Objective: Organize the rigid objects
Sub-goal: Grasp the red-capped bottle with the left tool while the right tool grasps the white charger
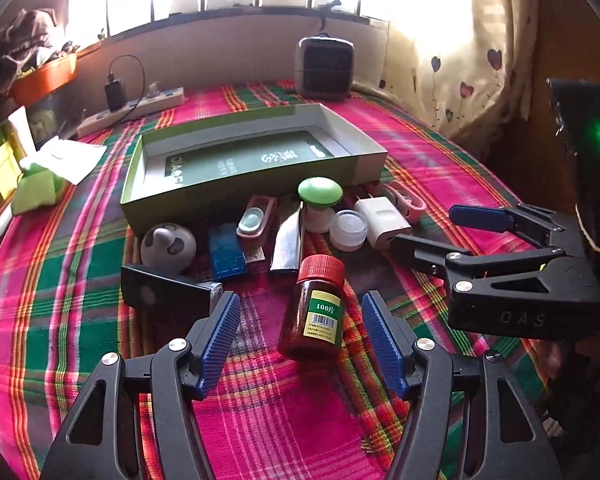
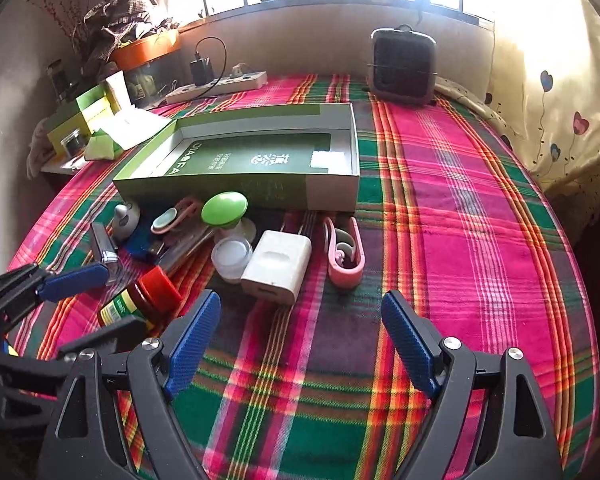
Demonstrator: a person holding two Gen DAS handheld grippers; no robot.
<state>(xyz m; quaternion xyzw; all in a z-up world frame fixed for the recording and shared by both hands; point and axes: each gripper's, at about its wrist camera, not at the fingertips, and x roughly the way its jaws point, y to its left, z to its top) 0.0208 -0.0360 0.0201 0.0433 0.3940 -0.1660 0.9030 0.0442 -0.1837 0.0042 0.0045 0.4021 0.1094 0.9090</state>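
Left wrist view: the left gripper (image 1: 300, 340) is spread wide and grasps nothing; its blue pads (image 1: 220, 340) flank a brown pill bottle (image 1: 314, 308) with a red cap, which lies on the plaid cloth (image 1: 80, 280) between them, cap toward 12 o'clock. Neither pad clearly touches it. At 10 o'clock a black lighter-like block (image 1: 160, 292) lies just beside the left pad. Beyond the bottle, toward 12 o'clock, sits the clutter: a grey round figure (image 1: 168, 246), a blue USB stick (image 1: 226, 250), a green-topped mushroom shape (image 1: 320, 204), a small white jar (image 1: 348, 228) and a white charger (image 1: 386, 220). Behind them stands the open green box (image 1: 252, 160), its near wall just beyond the pile. At 3 o'clock the right gripper (image 1: 432, 232) reaches in, released, its tips near the charger. Bare cloth lies toward 6 and 8 o'clock.

Right wrist view: the right gripper (image 2: 300, 336) is wide open and empty, over bare cloth. The white charger (image 2: 278, 266) lies at 12 o'clock just beyond the pads, the white jar (image 2: 232, 258) touching its left side, a pink clip (image 2: 344, 254) at 1 o'clock. The pill bottle (image 2: 144, 300) lies at 10 o'clock, with the left gripper (image 2: 100, 304) around it. The green box (image 2: 256, 156) stands farther at 12 o'clock. From 1 to 4 o'clock the cloth is open to the table's edge.
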